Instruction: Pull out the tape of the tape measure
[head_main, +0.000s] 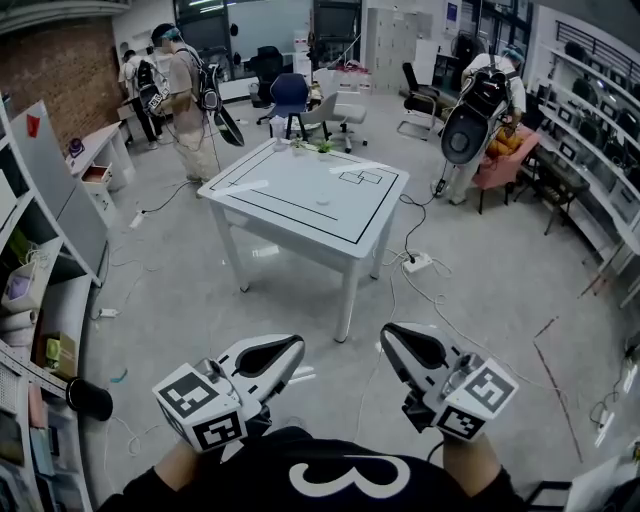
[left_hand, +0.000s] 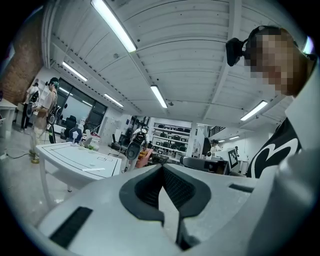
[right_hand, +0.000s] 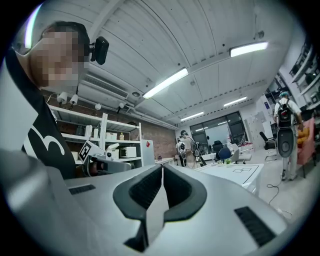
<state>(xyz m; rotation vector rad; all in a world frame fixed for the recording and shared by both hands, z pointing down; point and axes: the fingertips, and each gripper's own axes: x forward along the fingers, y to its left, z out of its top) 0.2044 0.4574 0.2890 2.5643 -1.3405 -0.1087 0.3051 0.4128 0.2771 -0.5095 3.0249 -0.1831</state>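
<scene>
The left gripper (head_main: 285, 352) and the right gripper (head_main: 398, 345) are held low at the bottom of the head view, well apart from the white table (head_main: 300, 215). The hands behind them are largely covered by the marker cubes. In both gripper views the jaws are seen pressed together, with nothing between them. The tape measure cannot be made out. Only a small pale speck (head_main: 322, 201) near the table's middle and some green items (head_main: 318, 146) at its far edge are seen, too small to be identified. A person (head_main: 185, 90) is seen beyond the table's far left corner and a second person (head_main: 490, 100) off its right side.
</scene>
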